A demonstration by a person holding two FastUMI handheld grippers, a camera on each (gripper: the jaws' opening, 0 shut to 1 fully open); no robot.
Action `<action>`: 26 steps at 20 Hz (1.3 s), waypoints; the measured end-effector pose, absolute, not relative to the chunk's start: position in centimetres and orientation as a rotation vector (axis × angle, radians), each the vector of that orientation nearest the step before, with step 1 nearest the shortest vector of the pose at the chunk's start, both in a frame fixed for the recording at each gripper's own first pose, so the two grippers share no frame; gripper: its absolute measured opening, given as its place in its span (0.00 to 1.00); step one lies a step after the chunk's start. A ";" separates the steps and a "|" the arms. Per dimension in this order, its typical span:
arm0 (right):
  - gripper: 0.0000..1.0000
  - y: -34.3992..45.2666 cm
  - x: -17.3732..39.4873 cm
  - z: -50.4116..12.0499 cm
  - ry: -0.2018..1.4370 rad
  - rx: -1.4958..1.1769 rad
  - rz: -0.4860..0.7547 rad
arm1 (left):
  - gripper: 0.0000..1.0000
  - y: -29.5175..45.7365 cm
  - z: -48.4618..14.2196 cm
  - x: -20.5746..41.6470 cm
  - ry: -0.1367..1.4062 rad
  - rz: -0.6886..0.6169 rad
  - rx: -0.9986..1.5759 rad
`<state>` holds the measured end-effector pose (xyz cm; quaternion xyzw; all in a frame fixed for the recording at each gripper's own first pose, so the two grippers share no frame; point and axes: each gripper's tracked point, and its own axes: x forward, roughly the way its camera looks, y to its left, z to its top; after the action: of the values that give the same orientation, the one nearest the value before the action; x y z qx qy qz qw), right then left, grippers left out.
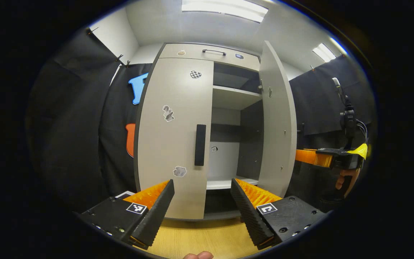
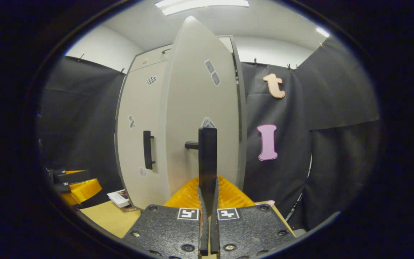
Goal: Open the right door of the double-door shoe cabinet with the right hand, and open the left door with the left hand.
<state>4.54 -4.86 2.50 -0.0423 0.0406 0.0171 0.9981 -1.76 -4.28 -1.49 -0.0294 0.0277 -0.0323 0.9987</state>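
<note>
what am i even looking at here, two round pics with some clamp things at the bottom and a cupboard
These are two fisheye cameras, each riding on a handheld two-finger gripper that a person carries, one per hand. There is no robot arm.

The left gripper view looks straight at a pale shoe cabinet. The left gripper sits at the bottom with its fingers spread wide, holding nothing, facing the closed left door and its dark handle. The right door is swung open, showing shelves inside. At the far right you see the right gripper and the hand holding it.

The right gripper view looks along the opened door. The right gripper is closed on that door's handle, seen edge-on. The cabinet stands on a wooden floor.
</note>
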 end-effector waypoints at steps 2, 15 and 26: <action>0.05 -6.4 4.2 2.7 0.074 -0.099 -0.008 | 0.95 -5.0 -1.6 -1.8 0.059 -0.076 -0.062; 0.03 -13.4 4.1 3.1 0.049 -0.049 -0.077 | 0.95 -7.6 -2.5 -0.6 0.088 -0.105 -0.046; 0.03 -13.4 2.3 1.8 0.055 -0.059 -0.047 | 0.95 -6.4 -2.7 -0.9 0.087 -0.058 -0.024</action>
<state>2.33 -13.41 1.82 -0.0293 0.0273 -0.0235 0.9989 -0.93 -6.40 -2.69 -0.0119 0.0435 -0.0289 0.9986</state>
